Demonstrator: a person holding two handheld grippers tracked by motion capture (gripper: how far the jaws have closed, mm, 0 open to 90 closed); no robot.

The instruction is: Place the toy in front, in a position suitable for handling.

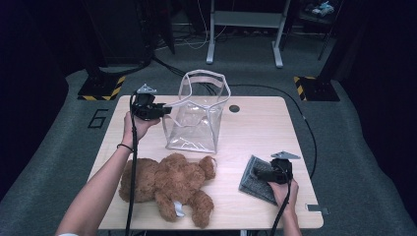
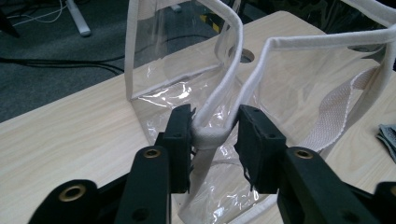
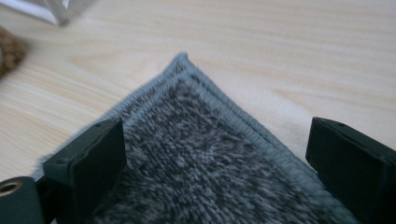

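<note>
The left tool (image 2: 215, 135) has its jaws set around the white-trimmed corner edge of the clear plastic tote bag (image 1: 196, 115); one jaw touches the trim, the other stands just off it, so nothing is pinched. The bag stands upright at mid-bench, toward the far side. The right tool (image 3: 215, 154) is wide open, jaws straddling a corner of the grey folded towel (image 1: 255, 181) lying flat near the bench's (image 1: 255, 128) right front. A brown teddy bear (image 1: 169, 184) lies at the left front.
</note>
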